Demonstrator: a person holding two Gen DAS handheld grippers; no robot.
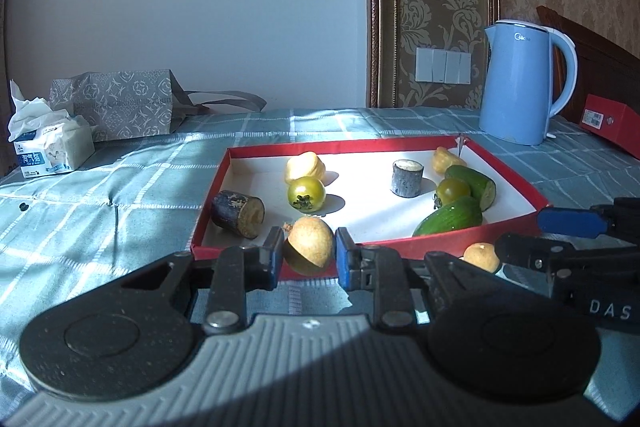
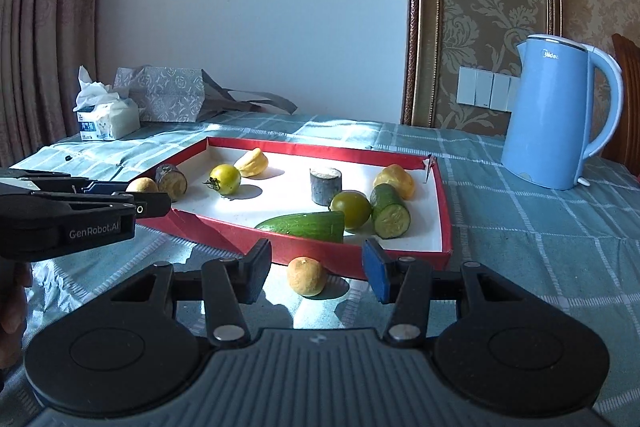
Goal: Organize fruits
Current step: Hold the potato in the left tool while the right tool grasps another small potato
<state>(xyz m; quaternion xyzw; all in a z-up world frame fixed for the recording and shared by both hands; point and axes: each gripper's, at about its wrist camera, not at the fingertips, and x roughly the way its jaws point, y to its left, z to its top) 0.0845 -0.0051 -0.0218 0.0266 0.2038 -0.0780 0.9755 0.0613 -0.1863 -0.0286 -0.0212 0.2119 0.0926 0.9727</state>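
Note:
My left gripper (image 1: 308, 255) is shut on a round tan fruit (image 1: 310, 247), held over the near rim of the red tray (image 1: 400, 145). The right wrist view shows that same gripper (image 2: 150, 197) and its fruit (image 2: 142, 185) at the tray's left corner. My right gripper (image 2: 318, 275) is open and low over the cloth. A second tan fruit (image 2: 307, 275) lies on the cloth between its fingers, untouched, just in front of the tray (image 2: 304, 149). In the left wrist view that fruit (image 1: 482, 257) sits beside the right gripper (image 1: 524, 233).
The tray holds two green tomatoes (image 2: 226, 179), two cucumber pieces (image 2: 308, 225), two dark cane stubs (image 2: 325, 185) and two pale yellow fruits (image 2: 252, 163). A blue kettle (image 2: 556, 115) stands right of the tray. A tissue pack (image 2: 106, 117) and patterned bag (image 2: 168, 93) sit far left. A red box (image 1: 612, 125) lies at the far right.

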